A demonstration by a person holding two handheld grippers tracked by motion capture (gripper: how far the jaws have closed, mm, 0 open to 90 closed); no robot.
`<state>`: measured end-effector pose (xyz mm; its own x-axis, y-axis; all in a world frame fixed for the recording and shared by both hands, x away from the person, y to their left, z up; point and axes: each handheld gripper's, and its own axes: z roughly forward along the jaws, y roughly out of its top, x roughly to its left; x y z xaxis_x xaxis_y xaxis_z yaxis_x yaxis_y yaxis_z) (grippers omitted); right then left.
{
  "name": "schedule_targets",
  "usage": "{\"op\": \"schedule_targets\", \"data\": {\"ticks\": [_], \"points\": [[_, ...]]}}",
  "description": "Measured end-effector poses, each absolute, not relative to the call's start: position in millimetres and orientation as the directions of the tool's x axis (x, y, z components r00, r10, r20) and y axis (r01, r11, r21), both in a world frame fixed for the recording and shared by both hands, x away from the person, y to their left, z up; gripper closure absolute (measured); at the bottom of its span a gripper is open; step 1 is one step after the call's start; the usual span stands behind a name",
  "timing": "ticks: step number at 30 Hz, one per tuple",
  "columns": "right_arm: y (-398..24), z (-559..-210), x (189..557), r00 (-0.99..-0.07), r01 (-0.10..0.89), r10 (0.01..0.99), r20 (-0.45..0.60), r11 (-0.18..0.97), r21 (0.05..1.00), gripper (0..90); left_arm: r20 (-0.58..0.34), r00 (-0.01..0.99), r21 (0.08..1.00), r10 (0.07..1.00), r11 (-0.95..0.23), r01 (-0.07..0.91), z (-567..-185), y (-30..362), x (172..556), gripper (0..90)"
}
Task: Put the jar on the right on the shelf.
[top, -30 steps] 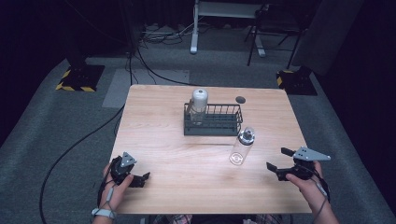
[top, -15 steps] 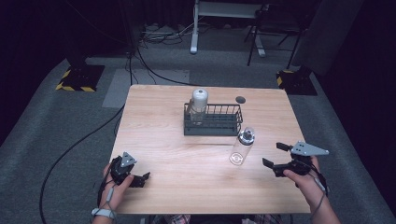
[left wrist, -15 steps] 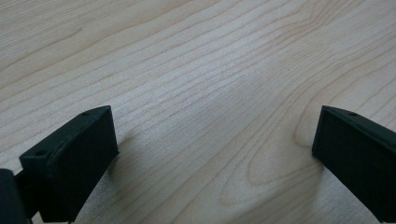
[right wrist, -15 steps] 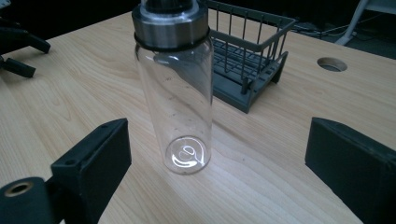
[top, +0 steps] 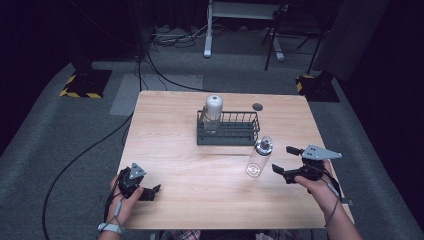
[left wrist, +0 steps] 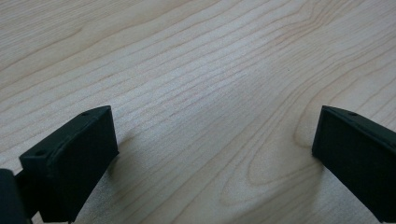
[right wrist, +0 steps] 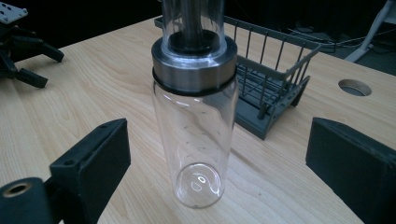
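Clear glass bottle [top: 259,159]: upright, steel collar, empty | wire rack [top: 229,129]: white-capped bottle [top: 212,113], left end | right gripper [top: 283,159]: spread, facing the bottle | left gripper [top: 153,190]: spread, empty

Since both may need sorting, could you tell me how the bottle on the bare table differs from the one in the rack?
The clear bottle stands on the table in front of the wire rack; the white-capped bottle stands inside the rack's left end. The clear bottle has a metal collar and see-through top; the other has a rounded white cap. The open right gripper points at the clear bottle. Both stand upright.
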<state>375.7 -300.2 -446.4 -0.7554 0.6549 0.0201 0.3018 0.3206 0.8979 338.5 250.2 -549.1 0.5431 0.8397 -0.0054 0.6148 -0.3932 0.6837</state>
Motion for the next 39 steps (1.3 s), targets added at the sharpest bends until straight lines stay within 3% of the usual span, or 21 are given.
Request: {"op": "schedule_targets", "data": {"ticks": [25,39], "points": [[-269.1,-451.3,395.6,-0.786,0.271,0.618,0.017,0.32,0.908,7.6,-0.005,0.544,0.684,0.839,-0.393,0.614,-549.1,250.2,338.5,0.0],[-258.4,-463.8,405.5,-0.793,0.277,0.609,0.022,0.327,0.903,13.4,-0.005,0.543,0.684,0.84,-0.393,0.614,-549.1,250.2,338.4,0.0]]}}
